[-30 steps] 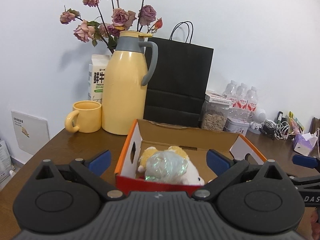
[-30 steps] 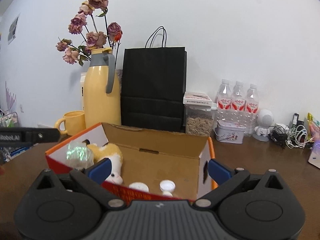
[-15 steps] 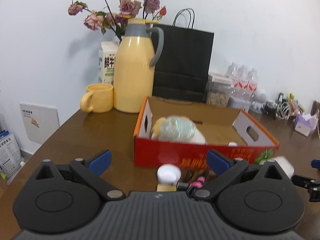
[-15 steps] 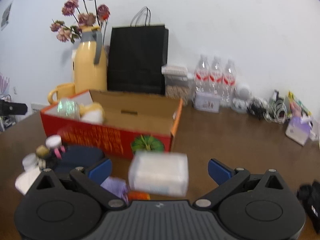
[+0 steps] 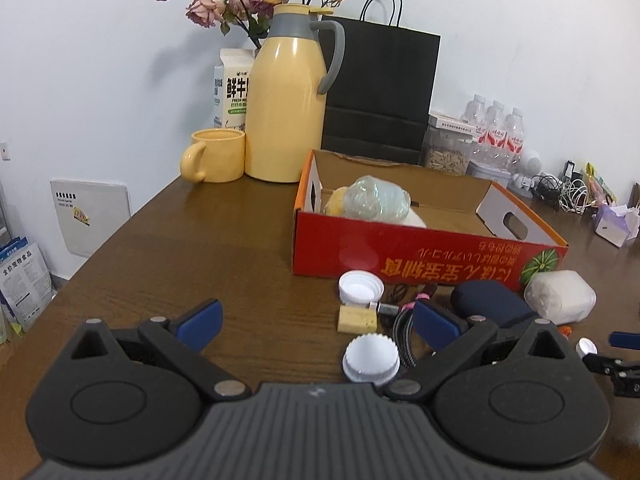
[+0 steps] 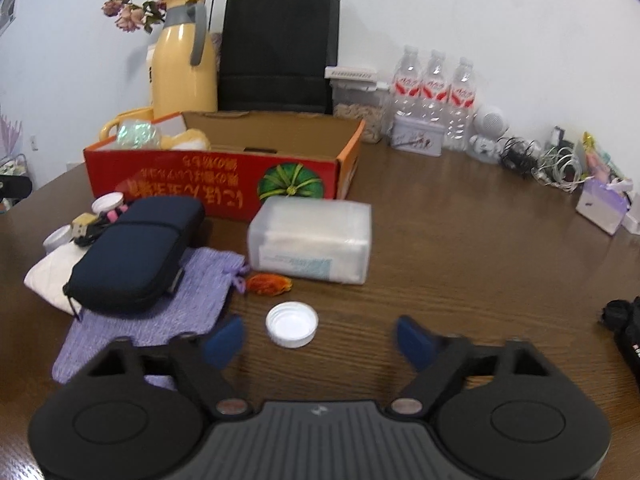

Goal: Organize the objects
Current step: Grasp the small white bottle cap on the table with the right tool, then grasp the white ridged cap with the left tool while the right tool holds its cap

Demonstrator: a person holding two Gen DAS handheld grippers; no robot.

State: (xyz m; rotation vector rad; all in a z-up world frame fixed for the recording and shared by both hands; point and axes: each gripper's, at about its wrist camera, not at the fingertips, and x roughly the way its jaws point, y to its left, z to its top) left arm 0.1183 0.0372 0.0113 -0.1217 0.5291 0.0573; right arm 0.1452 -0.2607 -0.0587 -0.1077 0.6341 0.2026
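Left gripper [image 5: 316,318]: jaws wide, nothing between the pads, hovering over bare table [image 5: 200,256]. No contact with anything.

Loose clutter sits in front of the red box [image 6: 216,178], which already holds a plush toy [image 5: 372,204] at its left end. Left to right in my right view:

- Two white caps [image 5: 361,285] and a small USB plug [image 5: 358,319] at far left, tangled with a dark cable. Light, rigid, low profile. Judgement: the caps pinch best across the ribbed rim.
- White quilted pad [image 6: 50,276], partly under the case. Soft, will fold.
- Dark zip case [image 6: 134,252], lying on the purple knit pouch [image 6: 160,312]. Semi-stiff shell, probably the heaviest piece. I'd take it across the short width near the middle; lifting it may drag the pouch.
- The pouch is limp and grippy. Bunch it, or take it near the drawstring end.
- Orange dried flower [image 6: 268,283], just beside the drawstring. Fragile, will crush under a firm squeeze.
- Frosted plastic pack [image 6: 310,238], just in front of the box. Light, slick wrap, slightly squashy. Too wide lengthwise, so grip the short side.

Right gripper [image 6: 318,338]: jaws closing, with a white bottle cap [image 6: 292,324] on the table between the fingers [image 6: 224,342], nearer the left one. Pads are not on it yet. The cap is thin and hard, open side up, and likely to skate on the wood or pop out if the pads ride high. Go low and square across the rim.
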